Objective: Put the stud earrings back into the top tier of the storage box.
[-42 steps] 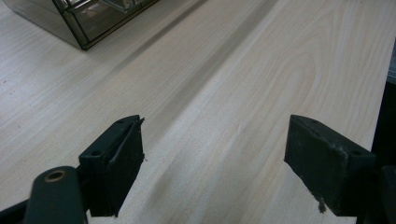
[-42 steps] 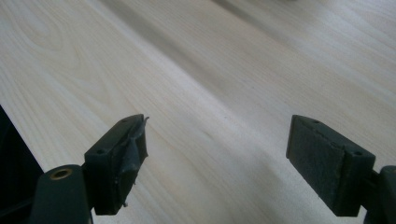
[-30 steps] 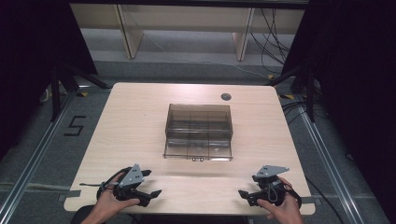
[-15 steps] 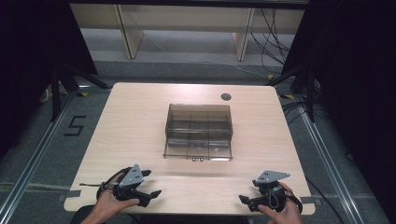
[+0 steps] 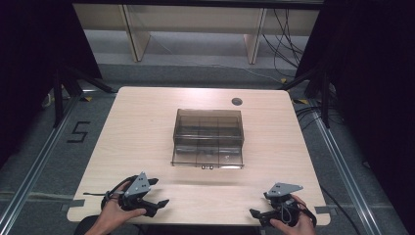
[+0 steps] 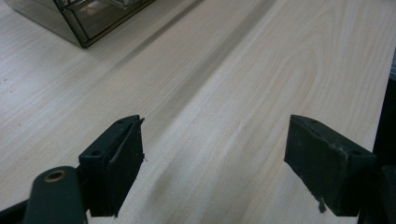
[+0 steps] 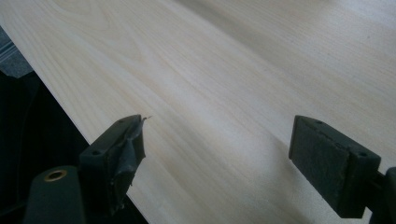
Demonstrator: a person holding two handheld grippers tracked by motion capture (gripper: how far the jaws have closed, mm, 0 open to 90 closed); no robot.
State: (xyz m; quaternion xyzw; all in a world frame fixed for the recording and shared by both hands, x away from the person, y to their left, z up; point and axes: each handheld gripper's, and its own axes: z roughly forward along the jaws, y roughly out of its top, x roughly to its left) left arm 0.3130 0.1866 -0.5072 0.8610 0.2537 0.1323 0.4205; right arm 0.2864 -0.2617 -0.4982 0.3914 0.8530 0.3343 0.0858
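**Two open grippers rest at the near edge, box untouched at centre**

A pale, light-wood rectangular table (image 5: 147,127) with rounded corners takes up the middle of the high view, standing on a grey floor (image 5: 44,161) that carries a black numeral marking to the table's left. A small round dark grommet hole (image 5: 237,102) sits near the table's far right corner.

At the table's centre stands a smoky-brown translucent plastic box with inner compartments (image 5: 208,138); its near corner also appears at the top left of the left gripper view (image 6: 88,18). It sits well apart from both grippers.

The left black two-jaw gripper (image 5: 155,195), held in the person's left hand (image 5: 115,213), lies near the front left edge. Its jaws stand wide apart with bare wood between them, holding nothing.

The right black two-jaw gripper (image 5: 259,215), held in the right hand (image 5: 293,226), sits at the front right edge, jaws likewise spread wide and empty, over the table's edge.
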